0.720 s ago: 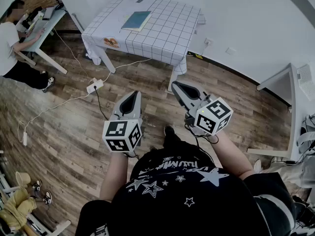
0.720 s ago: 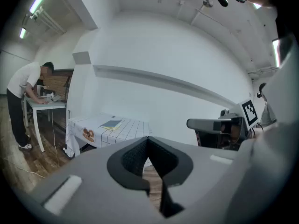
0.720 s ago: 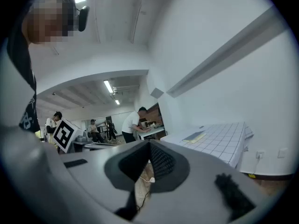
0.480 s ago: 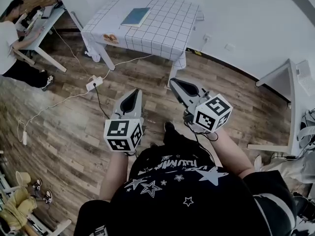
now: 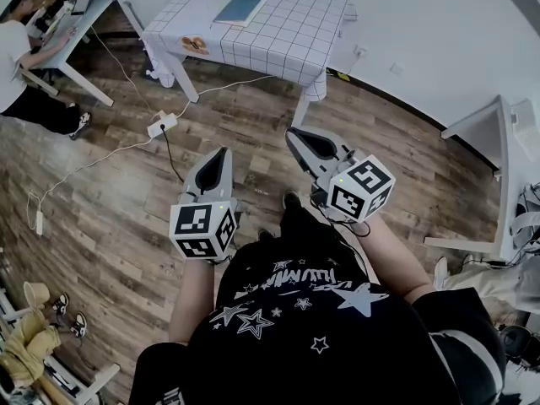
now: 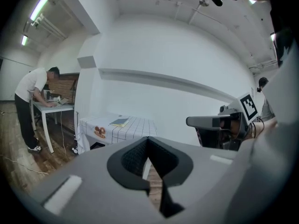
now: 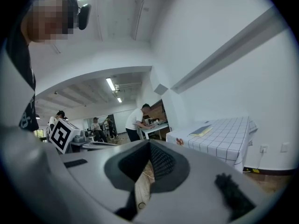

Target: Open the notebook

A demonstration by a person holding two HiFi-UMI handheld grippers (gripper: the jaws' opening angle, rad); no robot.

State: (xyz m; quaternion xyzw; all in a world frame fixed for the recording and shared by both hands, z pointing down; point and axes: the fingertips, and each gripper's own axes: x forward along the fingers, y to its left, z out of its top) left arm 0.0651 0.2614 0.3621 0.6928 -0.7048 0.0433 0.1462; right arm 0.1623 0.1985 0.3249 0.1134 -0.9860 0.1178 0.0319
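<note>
Thin teal rectangular notebook lies flat on the white grid-cloth table, well apart from both grippers, straight ahead across the wooden floor. Left gripper lines up closer than right gripper. Both jaws closed, empty.

The notebook lies on the table, well ahead of the left gripper and right gripper, with seemingly a desk to its left.

Wood flr, wht walls (tube lights)
</note>
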